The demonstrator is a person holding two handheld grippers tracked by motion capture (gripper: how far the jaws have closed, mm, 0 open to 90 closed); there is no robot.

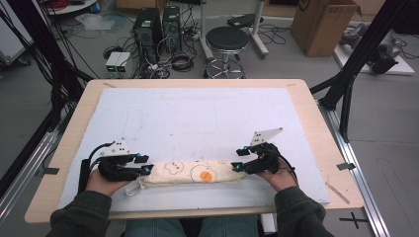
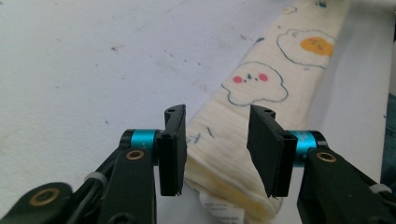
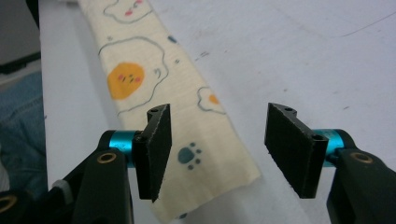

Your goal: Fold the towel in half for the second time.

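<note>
A cream cloth printed with fried eggs and clouds lies folded into a long narrow strip near the table's front edge. My left gripper sits at the strip's left end, open, with the cloth's thick folded end lying between its jaws. My right gripper stands open at the strip's right end. In the right gripper view that end of the cloth lies by the left jaw and partly in the gap of the right gripper. A white label shows at the left end.
A white mat covers the wooden table; the cloth lies on it. Beyond the table stand a black stool, computer towers, cables and a cardboard box. The person's jeans show under the front edge.
</note>
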